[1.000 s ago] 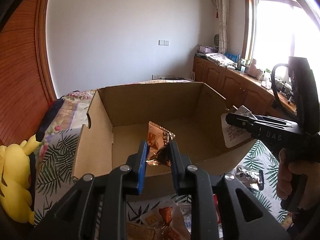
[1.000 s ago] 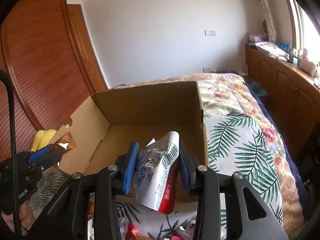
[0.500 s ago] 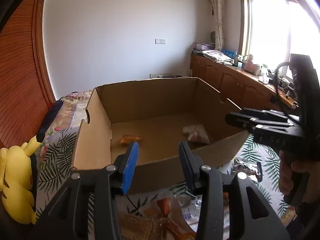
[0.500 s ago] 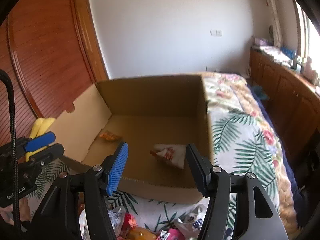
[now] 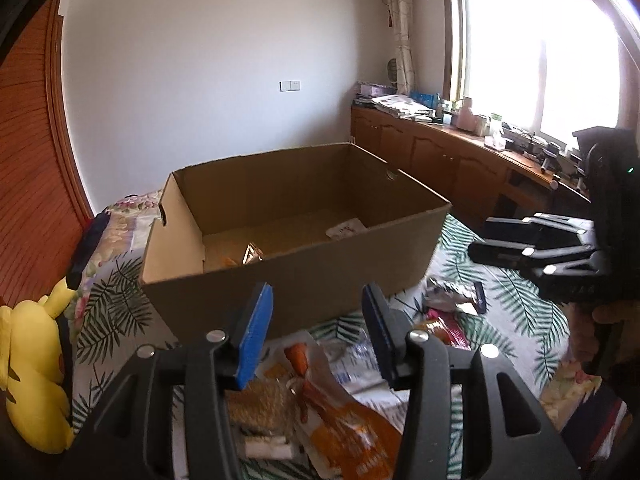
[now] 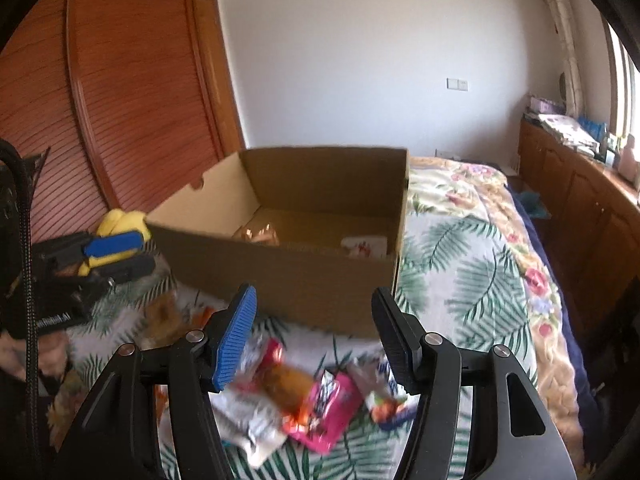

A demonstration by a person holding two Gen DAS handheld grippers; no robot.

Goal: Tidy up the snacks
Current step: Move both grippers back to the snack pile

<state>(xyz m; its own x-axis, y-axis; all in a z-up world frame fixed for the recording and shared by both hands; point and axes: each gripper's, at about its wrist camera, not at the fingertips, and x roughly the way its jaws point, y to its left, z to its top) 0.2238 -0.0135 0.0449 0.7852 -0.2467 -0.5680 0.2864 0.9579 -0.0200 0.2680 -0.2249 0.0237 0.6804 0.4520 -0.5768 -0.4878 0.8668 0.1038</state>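
So there's a big open cardboard box (image 5: 304, 276) sitting on a bed with a palm-leaf bedspread (image 6: 472, 280), and both handheld grippers are hanging just in front of its near wall, over the snack pile. The left gripper (image 5: 318, 332) has its fingers spread wide with nothing between them, blue pad on one side. Same deal for the right gripper (image 6: 316, 336): fingers wide apart, nothing in them.

Inside the box there are already two things on the floor: a shiny copper-coloured packet (image 5: 251, 255) towards the left side and a white packet (image 5: 347, 227) with red print over by the right wall. They're well apart from each other.

The rest of the snacks are loose on the bedspread in front of the box. Under the left gripper there's an orange bag (image 5: 344, 428) and what looks like a brown cracker pack (image 5: 260, 404) just beside it. Under the right gripper there's a pink packet (image 6: 324, 412), pretty blurry, next to a white wrapper (image 6: 248, 428); I can't tell what the other bits around them are.

Off to the left of the box a yellow plush toy (image 5: 30, 376) lies on the bed.
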